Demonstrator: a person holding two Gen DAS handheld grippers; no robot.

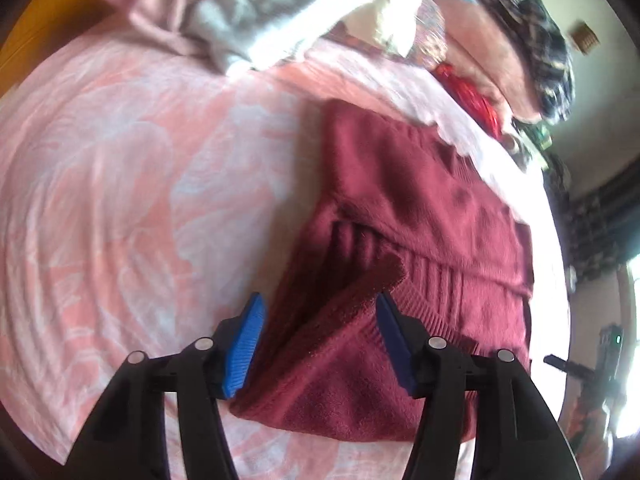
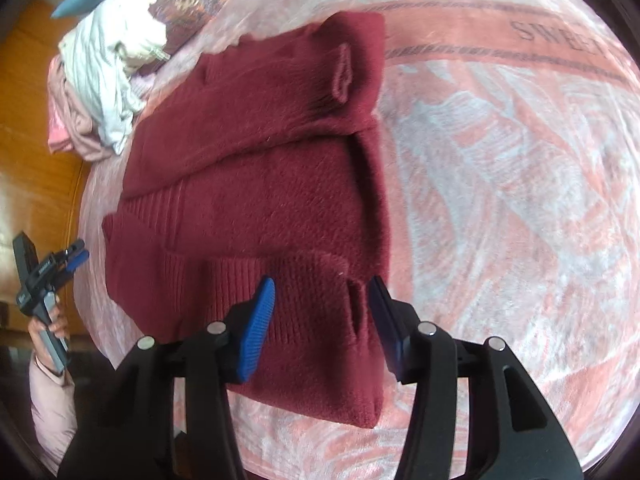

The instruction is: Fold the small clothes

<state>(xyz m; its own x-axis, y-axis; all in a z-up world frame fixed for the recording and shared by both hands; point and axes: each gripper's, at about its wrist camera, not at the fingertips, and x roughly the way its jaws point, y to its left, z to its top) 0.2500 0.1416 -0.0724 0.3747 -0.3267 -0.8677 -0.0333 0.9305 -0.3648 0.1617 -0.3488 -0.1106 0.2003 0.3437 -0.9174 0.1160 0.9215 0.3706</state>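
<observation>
Left wrist view, nearest first: left tongs [image 1: 320, 344] parted, blue pads standing off either side of a loose ribbed flap, gripping nothing. Under them, the maroon sweater [image 1: 420, 208] lying on the pink patterned bedspread [image 1: 120, 168], already doubled over, one ribbed band showing beneath an upper layer. Beyond that, an unfolded heap of clothes [image 1: 224, 12] in pink, grey and white at the far edge of the bed, with a red item and darker fabric off to the right.

Right wrist view, same order: right tongs [image 2: 322, 328] likewise parted and empty, poised over the near corner of the sweater where a cuff sits folded inward. Sleeves tucked in, body folded across, outline roughly rectangular though a flap or two not quite flat. At far left, a hand [image 2: 50, 328] carrying the other tool off the bed's edge.

Judged from this: one garment nearly folded, perhaps needing a final tidy; the heap yet to be handled.
</observation>
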